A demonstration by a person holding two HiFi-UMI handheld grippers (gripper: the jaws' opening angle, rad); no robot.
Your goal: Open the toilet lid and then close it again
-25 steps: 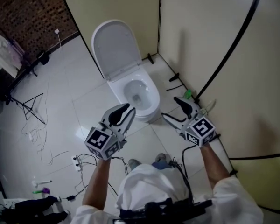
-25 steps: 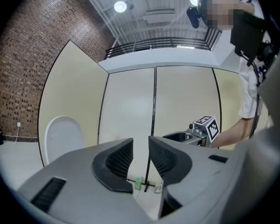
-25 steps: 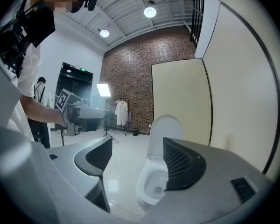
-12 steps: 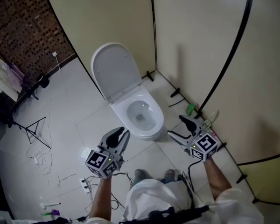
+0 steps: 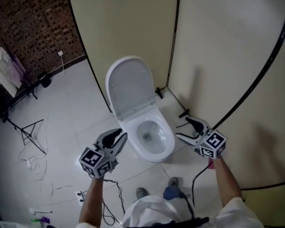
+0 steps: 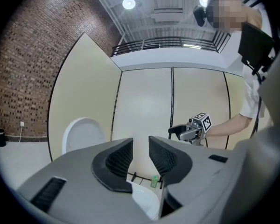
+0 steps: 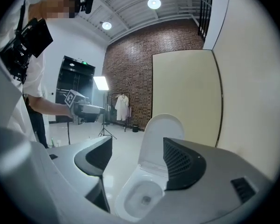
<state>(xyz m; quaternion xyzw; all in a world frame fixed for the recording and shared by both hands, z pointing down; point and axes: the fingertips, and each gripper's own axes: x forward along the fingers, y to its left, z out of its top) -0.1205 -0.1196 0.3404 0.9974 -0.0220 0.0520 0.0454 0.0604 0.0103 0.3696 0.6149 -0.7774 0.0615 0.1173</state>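
You are standing on a glossy white tiled floor, your shoes at its near edge, and the toilet stands on it just ahead, backed against the beige partition. To the left, thin cables trail over the tiles past a power strip, with a black tripod stand farther off. Right of the toilet, a small green bottle stands at the partition's foot.

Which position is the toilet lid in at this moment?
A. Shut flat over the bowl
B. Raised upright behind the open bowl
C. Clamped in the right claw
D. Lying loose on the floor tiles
B: in the head view the toilet lid stands up against the partition, and the bowl in front of it lies uncovered, showing its water.
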